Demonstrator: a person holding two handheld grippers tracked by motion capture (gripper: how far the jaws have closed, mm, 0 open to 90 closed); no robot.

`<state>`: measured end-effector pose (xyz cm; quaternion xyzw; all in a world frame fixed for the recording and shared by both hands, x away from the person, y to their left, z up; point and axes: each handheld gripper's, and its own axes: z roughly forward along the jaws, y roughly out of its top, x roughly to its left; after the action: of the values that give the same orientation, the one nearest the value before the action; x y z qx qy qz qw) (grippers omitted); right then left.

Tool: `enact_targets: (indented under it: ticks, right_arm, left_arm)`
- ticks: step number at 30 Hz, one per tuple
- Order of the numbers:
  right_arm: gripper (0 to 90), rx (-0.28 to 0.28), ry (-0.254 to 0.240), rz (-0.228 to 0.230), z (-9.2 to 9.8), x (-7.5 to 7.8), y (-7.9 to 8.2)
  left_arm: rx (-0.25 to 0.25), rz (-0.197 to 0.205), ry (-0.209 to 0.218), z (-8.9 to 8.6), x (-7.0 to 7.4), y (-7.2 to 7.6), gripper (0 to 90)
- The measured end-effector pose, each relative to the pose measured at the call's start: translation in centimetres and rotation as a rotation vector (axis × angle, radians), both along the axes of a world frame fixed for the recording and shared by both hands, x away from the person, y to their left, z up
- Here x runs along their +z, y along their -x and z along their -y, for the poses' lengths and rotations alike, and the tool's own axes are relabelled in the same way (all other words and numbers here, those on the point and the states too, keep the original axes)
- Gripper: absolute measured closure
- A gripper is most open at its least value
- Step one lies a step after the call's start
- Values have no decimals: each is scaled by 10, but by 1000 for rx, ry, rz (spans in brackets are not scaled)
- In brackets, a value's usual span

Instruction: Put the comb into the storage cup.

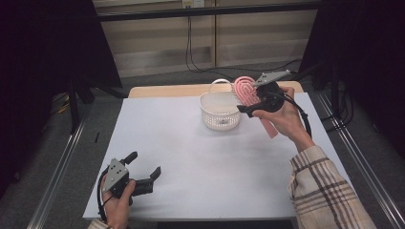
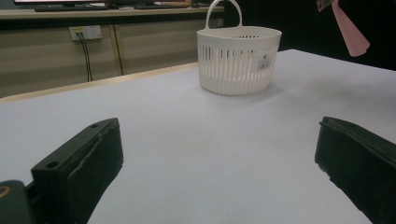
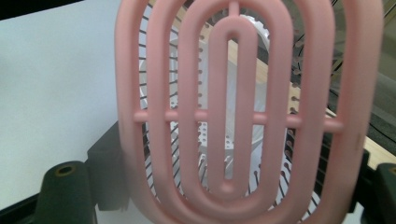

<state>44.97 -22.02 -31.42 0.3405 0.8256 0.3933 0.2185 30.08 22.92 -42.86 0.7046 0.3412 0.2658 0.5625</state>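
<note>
A pink vented hairbrush (image 1: 244, 88) is held up in the air beside and just above the white slotted basket (image 1: 210, 100), with its handle slanting down toward the person's hand. My right gripper (image 1: 248, 107) is shut on the brush. In the right gripper view the oval brush head (image 3: 217, 93) stands upright across the jaws, and the basket (image 3: 261, 32) shows through its gaps. Near the table's front left corner, my left gripper (image 1: 143, 164) rests open with nothing between its jaws. From there the basket (image 2: 238, 60) stands far ahead and the brush handle (image 2: 350, 32) hangs at the upper right.
A white sheet (image 1: 191, 162) covers the table, with a strip of wood (image 1: 162, 90) showing along the far edge. Dark stands and cables sit beyond the table at both sides. The basket's handle (image 2: 224, 7) stands upright.
</note>
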Motion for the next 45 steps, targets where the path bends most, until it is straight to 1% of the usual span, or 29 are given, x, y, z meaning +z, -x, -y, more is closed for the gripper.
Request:
enact_targets:
  ticks: [3, 7, 11, 13, 14, 16, 18, 21, 23, 25, 30, 32, 36, 38, 42, 45]
  right_arm:
    - [217, -5, -14, 9, -1, 1, 1]
    - [217, -14, -44, 34, 0, 3, 1]
    - [217, 10, -62, 65, 0, 5, 2]
    - [217, 10, -70, 73, -1, 6, 3]
    - [217, 12, -73, 77, -1, 7, 3]
    - [217, 9, -76, 88, -1, 7, 3]
    - [217, 5, -100, 97, -1, 8, 3]
    - [217, 0, -106, 121, -1, 9, 3]
    - [217, -3, -122, 130, -1, 10, 3]
    - [217, -12, -129, 145, -1, 11, 3]
    - [217, -10, -148, 164, -2, 11, 3]
    - [217, -11, -164, 178, -2, 13, 3]
    - [216, -19, -183, 200, -2, 15, 3]
    - [216, -22, -193, 206, -3, 17, 3]
    - [216, -49, -198, 221, -3, 19, 1]
    - [216, -58, -209, 226, -3, 20, -2]
  left_arm:
    - [1, 0, -1, 0, 0, 0, 12]
    - [1, 0, -1, 0, 0, 0, 12]
    - [1, 1, -3, 0, 0, 0, 12]
    - [2, 3, 2, 1, 1, 0, 12]
    - [1, 5, -3, 1, 1, 0, 12]
    - [-2, 5, 1, 2, 1, 0, 12]
    - [3, 4, 5, 2, 0, 0, 12]
    - [-2, 3, 1, 2, 0, 0, 12]
    - [1, -1, 12, 2, 0, 0, 12]
    - [0, 0, 11, 1, 0, 0, 12]
    - [2, 0, 9, 1, 0, 0, 12]
    - [3, 1, 8, 1, 0, 0, 12]
    - [4, 0, 15, 0, 0, 1, 12]
    - [2, 2, 15, 0, 0, 0, 12]
    - [2, 2, 15, 0, 1, 1, 12]
    - [3, 0, 15, 0, 0, 1, 12]
